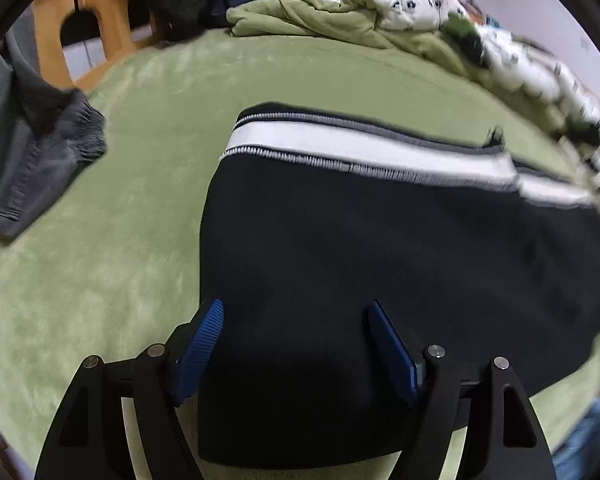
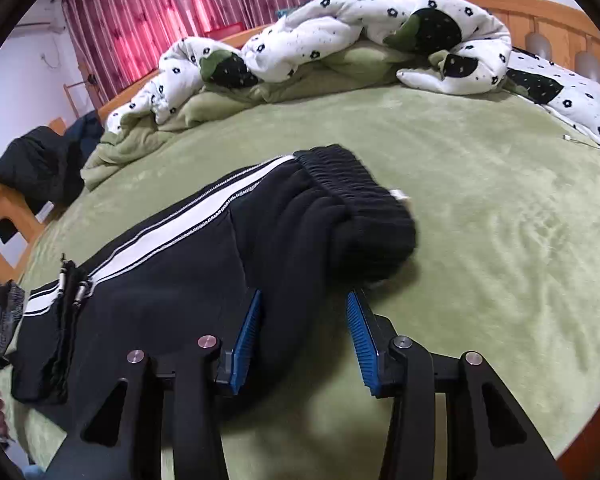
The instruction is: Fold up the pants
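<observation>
Black pants (image 1: 380, 248) with a white side stripe (image 1: 360, 152) lie folded flat on the green bed. In the right wrist view the pants (image 2: 172, 280) run from the ribbed waistband (image 2: 360, 196) at the right to the leg cuffs (image 2: 64, 320) at the left. My left gripper (image 1: 296, 312) is open, its blue pads over the near edge of the pants, holding nothing. My right gripper (image 2: 304, 300) is open just below the waistband, its jaws on either side of the fabric edge, not closed on it.
A grey garment (image 1: 36, 160) lies at the left of the bed. A crumpled white and green quilt (image 2: 340, 36) is heaped along the far side. Dark clothes (image 2: 44, 168) hang over the wooden bed frame (image 1: 56, 28). A white cable (image 2: 588, 144) lies at the right.
</observation>
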A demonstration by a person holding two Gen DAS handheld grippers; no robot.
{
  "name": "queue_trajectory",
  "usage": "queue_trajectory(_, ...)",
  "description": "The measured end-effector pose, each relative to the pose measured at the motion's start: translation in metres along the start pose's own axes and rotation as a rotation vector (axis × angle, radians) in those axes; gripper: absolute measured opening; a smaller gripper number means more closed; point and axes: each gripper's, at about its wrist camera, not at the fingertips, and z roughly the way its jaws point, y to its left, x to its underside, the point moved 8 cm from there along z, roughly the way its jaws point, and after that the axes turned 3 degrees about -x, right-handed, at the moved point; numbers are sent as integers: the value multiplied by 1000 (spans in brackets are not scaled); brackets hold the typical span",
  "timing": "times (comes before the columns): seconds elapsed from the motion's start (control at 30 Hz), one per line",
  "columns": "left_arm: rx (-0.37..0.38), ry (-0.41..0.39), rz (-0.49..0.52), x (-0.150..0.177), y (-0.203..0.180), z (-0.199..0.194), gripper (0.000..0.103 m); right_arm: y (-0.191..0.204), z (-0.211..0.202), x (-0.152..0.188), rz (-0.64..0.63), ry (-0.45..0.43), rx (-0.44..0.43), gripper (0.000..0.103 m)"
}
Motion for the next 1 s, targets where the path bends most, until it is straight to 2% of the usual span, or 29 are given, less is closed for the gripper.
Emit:
queue_trajectory(0.03, -29, -19, 7, 2, -2, -4, 73, -4, -5, -1, 2, -3, 1, 44)
queue_trajectory(0.1, -38, -35, -6, 5, -5, -13, 75, -11, -11, -8, -17, -32, 28, 44)
queue_trajectory(0.2, 12, -42, -56, 7, -8, -28, 75, -18, -12, -12, -78, -24, 45, 45)
queue_trajectory(0.23, 41, -37, -70, 7, -10, -32, 75, -22, -13, -11, -95, -29, 49, 48)
queue_trajectory(0.43, 170, -18, -132, 11, -31, -52, 75, -30, 11, -7, -124, 11, 4, 49)
queue_trajectory(0.57, 158, -22, -117, 12, -47, -50, 75, -40, -6, -8, -113, -33, -82, 50)
queue_trajectory(0.63, 147, -3, -114, 14, -54, -40, 75, -49, -5, -8, -130, -34, -38, 50)
queue_trajectory(0.7, 143, 31, -124, 18, -60, -26, 75, -60, 3, -9, -156, -3, 19, 49)
queue_trajectory(0.83, 88, 29, -102, 21, -68, -22, 78, -62, 27, -7, -96, 55, -55, 49)
queue_trajectory(0.93, 107, 45, -90, 22, -69, -25, 78, -42, 49, 0, -187, 103, -62, 49)
queue_trajectory(1.0, 124, 57, -93, 23, -66, -26, 78, -33, 64, -2, -238, 111, -25, 50)
